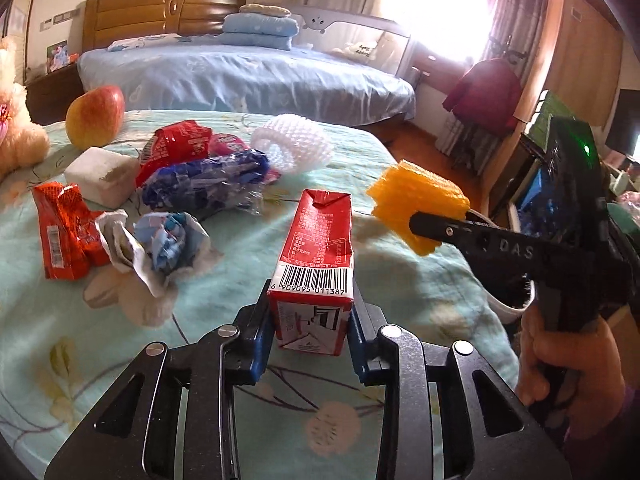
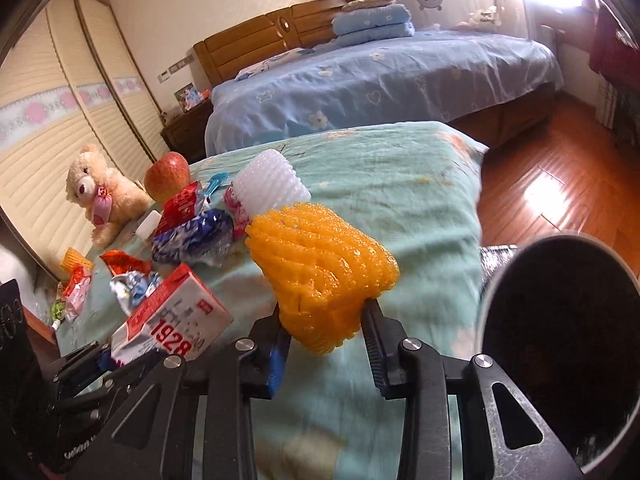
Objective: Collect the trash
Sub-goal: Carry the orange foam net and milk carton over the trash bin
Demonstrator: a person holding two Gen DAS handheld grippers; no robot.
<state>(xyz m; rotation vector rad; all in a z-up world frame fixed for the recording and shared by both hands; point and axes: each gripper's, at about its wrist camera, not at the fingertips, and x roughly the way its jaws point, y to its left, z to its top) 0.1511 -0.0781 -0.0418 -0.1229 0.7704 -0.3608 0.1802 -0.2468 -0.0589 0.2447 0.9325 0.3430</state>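
Note:
My left gripper (image 1: 310, 332) is shut on a red and white milk carton (image 1: 316, 264), held above the green bedspread; the carton also shows in the right wrist view (image 2: 172, 320). My right gripper (image 2: 326, 344) is shut on an orange foam fruit net (image 2: 320, 272), seen at the right in the left wrist view (image 1: 416, 204). A round bin with a dark inside (image 2: 560, 344) stands just right of the right gripper. More trash lies on the bed: red wrappers (image 1: 64, 232), crumpled paper (image 1: 160, 244), a blue plastic bag (image 1: 208, 184) and a white foam net (image 1: 296, 140).
An apple (image 1: 96, 116), a white block (image 1: 100, 172) and a teddy bear (image 2: 100, 192) sit at the bed's far left. A second bed with blue sheets (image 1: 248, 76) stands behind. Wooden floor (image 2: 560, 184) lies to the right.

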